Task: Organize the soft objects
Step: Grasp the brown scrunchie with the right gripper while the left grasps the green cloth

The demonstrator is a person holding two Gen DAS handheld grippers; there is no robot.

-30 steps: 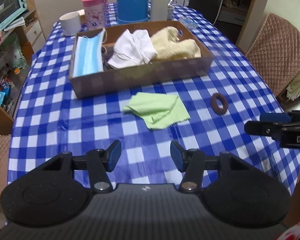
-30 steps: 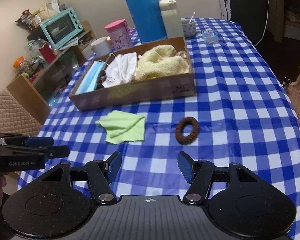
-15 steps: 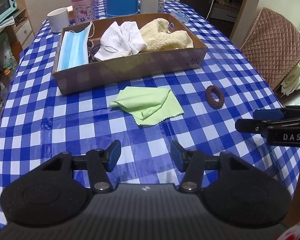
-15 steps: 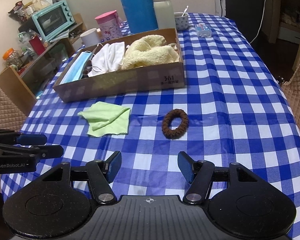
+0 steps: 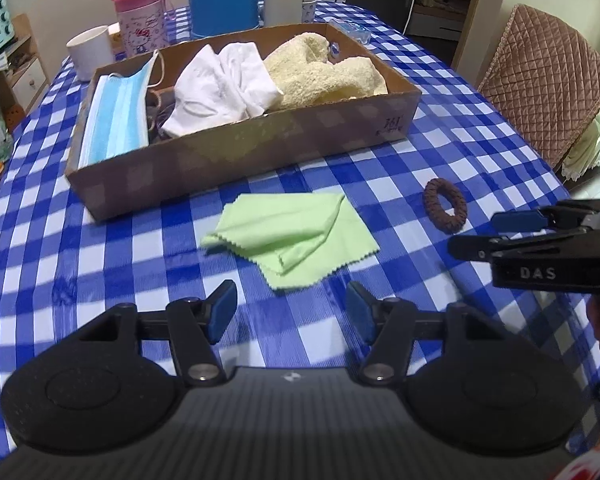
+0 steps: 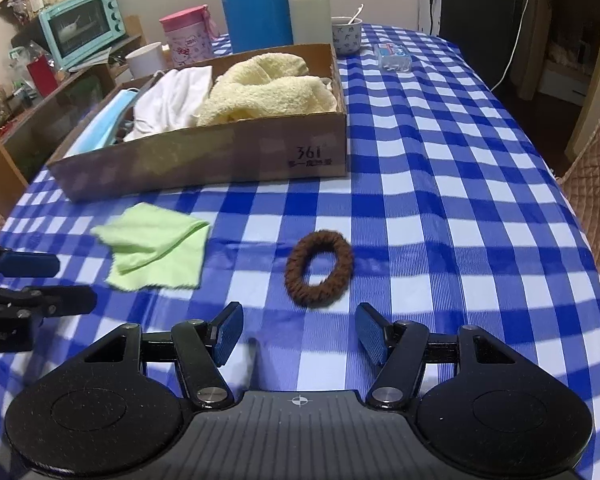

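Left gripper (image 5: pixel 291 306) jaws, just widened, are held apart before the folded lime-green cloth (image 5: pixel 296 234); right gripper (image 6: pixel 298 334) is held open, empty, just short of the brown knitted hair scrunchie (image 6: pixel 319 267).

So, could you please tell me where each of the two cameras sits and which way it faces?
Left wrist: on the left gripper, angled down over the table at the green cloth; its jaws, just opening, are empty; the right gripper enters from the right.
Right wrist: on the right gripper, angled down at the brown hair tie, jaws open and empty; the left gripper's fingers show at left.
Shared: cloth, hair tie, cardboard box.
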